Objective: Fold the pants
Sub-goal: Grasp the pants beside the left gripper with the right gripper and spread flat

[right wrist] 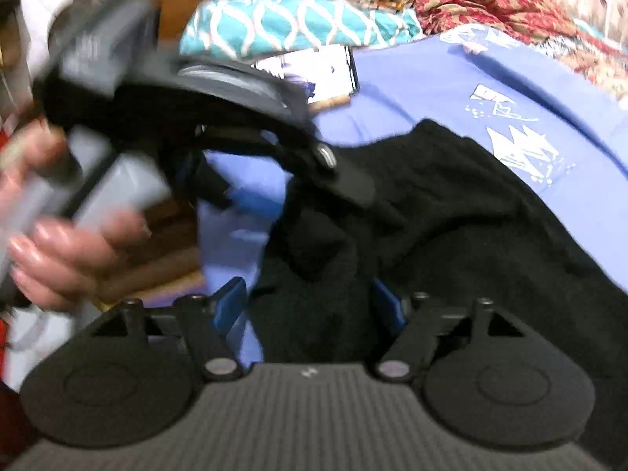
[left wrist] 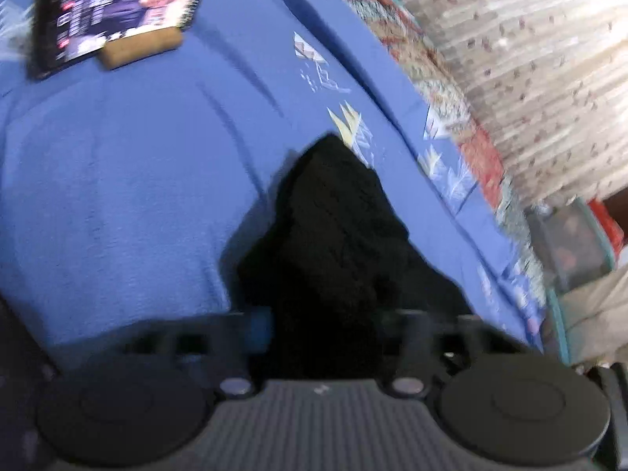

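Black pants (left wrist: 333, 227) lie bunched on a blue bed sheet (left wrist: 137, 176). In the left wrist view my left gripper (left wrist: 325, 322) has the dark cloth filling the whole gap between its fingers, which press on it. The right wrist view shows the pants (right wrist: 451, 216) spread to the right, with a lump of them between the blue pads of my right gripper (right wrist: 310, 306). Its jaws stand open, and a strip of sheet shows beside the left pad. A hand (right wrist: 66, 251) holds the left gripper (right wrist: 274, 192) at the upper left, over the pants' edge.
A lit tablet (left wrist: 117, 11) leans on a brown block (left wrist: 141, 45) at the far side of the bed. A red patterned blanket (right wrist: 490, 4) and a teal pillow (right wrist: 294, 23) lie along the bed's edge. A pale curtain (left wrist: 530, 59) hangs to the right.
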Motion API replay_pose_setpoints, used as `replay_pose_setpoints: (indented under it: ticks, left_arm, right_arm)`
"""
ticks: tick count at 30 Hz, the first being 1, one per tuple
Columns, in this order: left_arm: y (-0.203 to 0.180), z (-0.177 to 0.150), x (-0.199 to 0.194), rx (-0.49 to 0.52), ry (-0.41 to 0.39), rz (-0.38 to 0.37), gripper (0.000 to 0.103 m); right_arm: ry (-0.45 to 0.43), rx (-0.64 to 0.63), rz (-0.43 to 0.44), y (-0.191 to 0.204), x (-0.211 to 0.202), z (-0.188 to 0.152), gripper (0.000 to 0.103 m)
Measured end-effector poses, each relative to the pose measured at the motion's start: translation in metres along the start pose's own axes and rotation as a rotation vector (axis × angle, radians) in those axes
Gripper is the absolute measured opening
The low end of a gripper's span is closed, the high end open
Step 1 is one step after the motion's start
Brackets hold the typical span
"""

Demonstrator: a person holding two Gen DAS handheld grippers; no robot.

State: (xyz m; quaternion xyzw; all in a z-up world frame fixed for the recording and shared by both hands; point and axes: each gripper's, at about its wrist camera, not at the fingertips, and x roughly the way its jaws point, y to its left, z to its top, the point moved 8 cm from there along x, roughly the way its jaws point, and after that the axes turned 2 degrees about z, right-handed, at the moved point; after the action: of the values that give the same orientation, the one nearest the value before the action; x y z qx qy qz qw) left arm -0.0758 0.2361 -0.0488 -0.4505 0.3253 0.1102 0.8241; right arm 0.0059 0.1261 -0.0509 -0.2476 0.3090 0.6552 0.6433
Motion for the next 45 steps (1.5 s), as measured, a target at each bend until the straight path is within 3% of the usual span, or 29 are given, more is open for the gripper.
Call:
replay_pose_setpoints:
  ticks: [2,3,5,7,10,12,15,18,21,23,26,30,34,39,40,41,45]
  left_arm:
    - [-0.014,0.006,-0.012,0.062,-0.048,-0.023,0.029]
    - [-0.019,0.009,-0.022,0.091,-0.084,-0.03,0.029]
    - [-0.027,0.018,-0.045,0.129,-0.167,-0.065,0.029]
    - [-0.023,0.023,-0.055,0.119,-0.194,-0.063,0.029]
    - [0.01,0.015,-0.034,0.065,-0.119,0.037,0.03]
    - [0.034,0.0,-0.017,0.024,-0.053,0.089,0.034]
    - [0.031,0.0,-0.035,-0.002,-0.084,0.048,0.043]
    - [0.027,0.009,-0.068,0.0,-0.178,0.043,0.052]
    - [0.03,0.021,-0.101,-0.052,-0.263,-0.003,0.053]
    - [0.021,0.03,-0.107,-0.056,-0.279,-0.011,0.051]
    - [-0.019,0.036,-0.091,0.044,-0.253,-0.041,0.051]
    - [-0.086,0.028,-0.038,0.217,-0.143,-0.108,0.053]
    - [-0.122,0.003,0.021,0.327,-0.013,-0.09,0.053]
    - [-0.125,-0.037,0.058,0.429,0.076,0.046,0.053]
    - [-0.119,-0.047,0.062,0.448,0.095,0.09,0.053]
    - [-0.116,-0.055,0.066,0.464,0.107,0.127,0.053]
    - [-0.118,-0.072,0.059,0.591,0.087,0.22,0.053]
  right_arm:
    - [-0.008,-0.056,-0.076,-0.001,0.004,0.003,0.031]
    - [-0.039,-0.057,-0.088,-0.002,-0.002,0.009,0.026]
    - [-0.128,-0.041,-0.108,-0.005,-0.015,0.024,0.026]
    - [-0.188,-0.073,-0.137,-0.003,-0.02,0.034,0.026]
    - [-0.132,-0.112,-0.121,0.002,0.003,0.027,0.033]
    - [-0.041,-0.084,-0.078,0.001,0.028,0.011,0.052]
    - [-0.05,-0.083,-0.047,0.006,0.022,0.009,0.061]
    - [-0.092,-0.031,0.017,0.002,-0.01,0.014,0.065]
    - [-0.157,0.112,0.061,-0.016,-0.053,0.008,0.065]
    - [-0.212,0.235,0.05,-0.034,-0.086,-0.006,0.065]
    - [-0.264,0.417,-0.034,-0.064,-0.126,-0.042,0.063]
    - [-0.287,0.647,-0.189,-0.1,-0.166,-0.106,0.052]
    - [-0.312,0.818,-0.34,-0.124,-0.205,-0.165,0.051]
    - [-0.298,0.954,-0.553,-0.146,-0.249,-0.235,0.049]
    - [-0.296,0.977,-0.6,-0.151,-0.258,-0.249,0.046]
    - [-0.315,0.998,-0.624,-0.154,-0.269,-0.26,0.034]
    - [-0.374,1.075,-0.762,-0.167,-0.311,-0.3,0.033]
